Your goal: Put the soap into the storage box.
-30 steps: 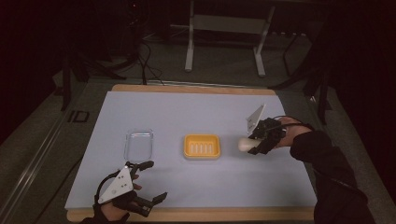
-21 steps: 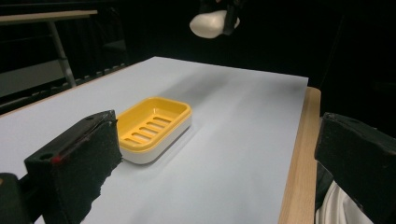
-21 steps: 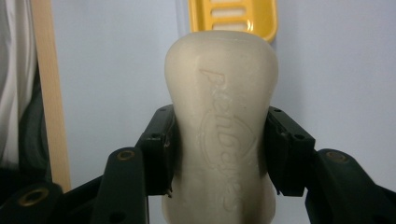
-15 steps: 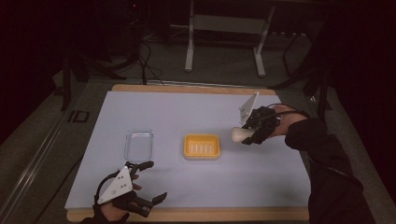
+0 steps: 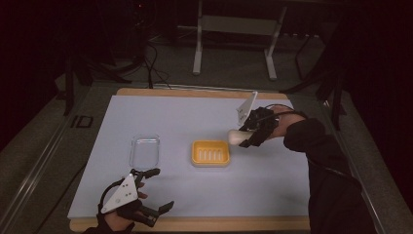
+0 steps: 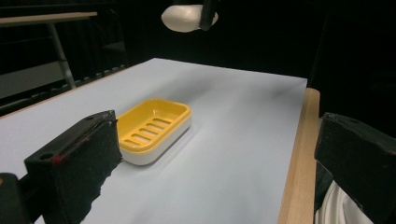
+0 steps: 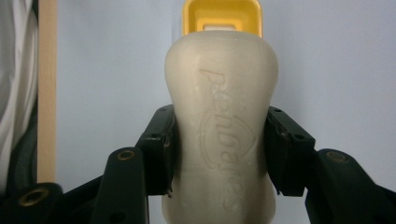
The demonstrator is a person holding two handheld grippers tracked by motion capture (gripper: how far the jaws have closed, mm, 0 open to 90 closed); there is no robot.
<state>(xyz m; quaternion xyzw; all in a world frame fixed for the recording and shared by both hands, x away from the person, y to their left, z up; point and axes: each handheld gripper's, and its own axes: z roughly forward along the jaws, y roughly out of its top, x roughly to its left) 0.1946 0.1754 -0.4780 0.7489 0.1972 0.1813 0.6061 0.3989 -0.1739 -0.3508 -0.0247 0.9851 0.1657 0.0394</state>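
Right claw (image 5: 242, 138) clamped on a pale bar of soap (image 5: 237, 137), pads (image 7: 161, 149) pressing both long sides at the bar's waist — a grip across the narrow middle, likely chosen so the bar cannot slide out either end

Soap held in the air, clear of the desk (image 5: 175, 117), just off the 2 o'clock corner of the yellow soap dish (image 5: 210, 153). In the right gripper view the bar points straight at the dish, whose rim peeks out beyond the soap's far end at 12 o'clock; the line-up suggests the dish is where the bar is meant to land

Dish sits near desk centre, slotted tray facing up, nothing in it — ready to take the bar flat

Clear plastic lid or tray (image 5: 145, 150) lies at 9 o'clock of the dish, well apart, untouched; probably parked there to keep the drop path free

Left claw (image 5: 158, 190) rests at the near desk edge, about 7 o'clock of the dish, jaws spread wide with nothing between them. It faces the dish from the side, idle; judged to be waiting, perhaps to steady the dish

Next move, by judgement: lower the bar lengthwise over the slots before letting go
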